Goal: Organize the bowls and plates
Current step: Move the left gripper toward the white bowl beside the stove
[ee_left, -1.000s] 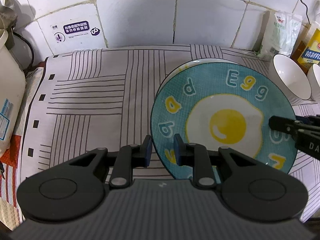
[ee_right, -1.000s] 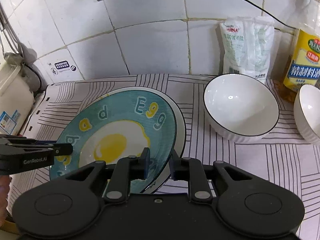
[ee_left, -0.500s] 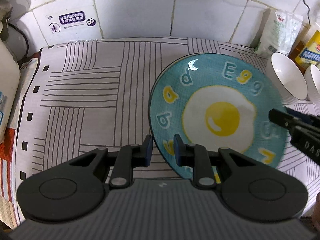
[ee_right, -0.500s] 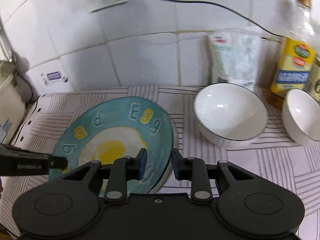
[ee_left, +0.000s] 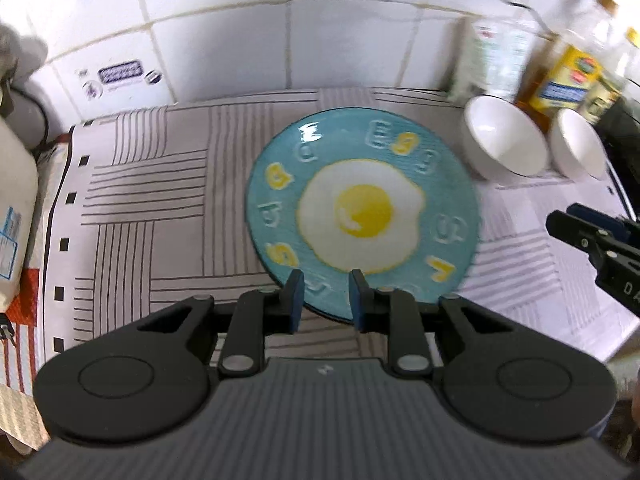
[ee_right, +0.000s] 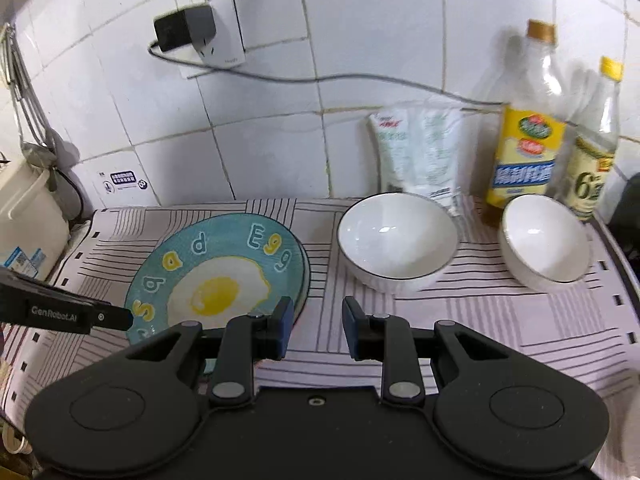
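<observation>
A teal plate with a fried-egg picture (ee_left: 362,210) lies flat on the striped cloth, on top of another plate whose rim shows in the right wrist view (ee_right: 306,276). My left gripper (ee_left: 326,298) is open and empty, its fingertips just above the plate's near rim. My right gripper (ee_right: 314,328) is open and empty, raised just right of the teal plate (ee_right: 218,276). Two white bowls stand to the right: a larger one (ee_right: 396,240) and a smaller one (ee_right: 546,242).
Tiled wall behind. A white packet (ee_right: 420,156) and two oil bottles (ee_right: 528,128) stand at the back right. A white appliance (ee_right: 28,216) sits at the left. A plugged charger (ee_right: 186,30) and cable hang on the wall. A dark object (ee_right: 626,208) borders the right edge.
Both grippers have let go of the teal plate, which now lies flat on the plate below. Both grippers have opened and pulled back and up; the right one moved right.
</observation>
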### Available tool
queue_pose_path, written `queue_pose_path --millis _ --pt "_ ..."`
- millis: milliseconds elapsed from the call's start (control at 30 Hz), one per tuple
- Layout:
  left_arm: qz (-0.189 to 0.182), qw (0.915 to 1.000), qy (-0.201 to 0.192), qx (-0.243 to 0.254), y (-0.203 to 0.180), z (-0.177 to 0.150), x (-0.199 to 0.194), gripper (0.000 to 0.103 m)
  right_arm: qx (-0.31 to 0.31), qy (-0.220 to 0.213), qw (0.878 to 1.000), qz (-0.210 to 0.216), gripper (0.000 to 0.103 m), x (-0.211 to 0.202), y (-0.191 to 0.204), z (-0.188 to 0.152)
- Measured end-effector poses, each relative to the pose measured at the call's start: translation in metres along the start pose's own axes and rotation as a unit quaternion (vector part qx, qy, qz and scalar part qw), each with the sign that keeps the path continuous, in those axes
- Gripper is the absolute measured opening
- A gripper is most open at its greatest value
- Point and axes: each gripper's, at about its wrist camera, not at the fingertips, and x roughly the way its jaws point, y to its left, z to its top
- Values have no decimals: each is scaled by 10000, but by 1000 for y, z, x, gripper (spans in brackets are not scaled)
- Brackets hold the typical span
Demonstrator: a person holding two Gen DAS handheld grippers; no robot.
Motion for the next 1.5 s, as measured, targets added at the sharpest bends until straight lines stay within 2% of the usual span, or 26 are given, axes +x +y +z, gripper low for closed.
queue_pose_path --millis 167,233,367,600,867,1033,1267,1500 --pt "-170 9995 -79 261 -22 -4 -30 35 -26 -326 9994 130 32 -44 -12 -7" --pt "-237 9990 -127 353 -31 -5 -42 40 -49 -427 9990 90 36 -60 -15 -11" --pt "-368 9973 -200 597 -54 -9 -61 47 -145 -506 9985 -162 42 -90 -24 -22" --pt "-787 9926 -291 877 -96 -19 -82 55 4 -550 9969 -563 45 -129 -55 -46" --pt "-1119 9852 -507 1192 -142 -27 -103 69 -76 -792 9949 -621 61 -170 -76 -68" --pt "-1238 9825 -426 1323 -165 -30 -97 78 49 -764 9936 -832 72 -174 -90 -82" --pt "-1256 9819 -160 1407 -192 -32 -69 79 373 -564 9926 -1013 72 -162 -120 -108" --pt "-1368 9794 -76 1485 -216 -28 -37 79 531 -511 9868 -1440 73 -148 -151 -127"
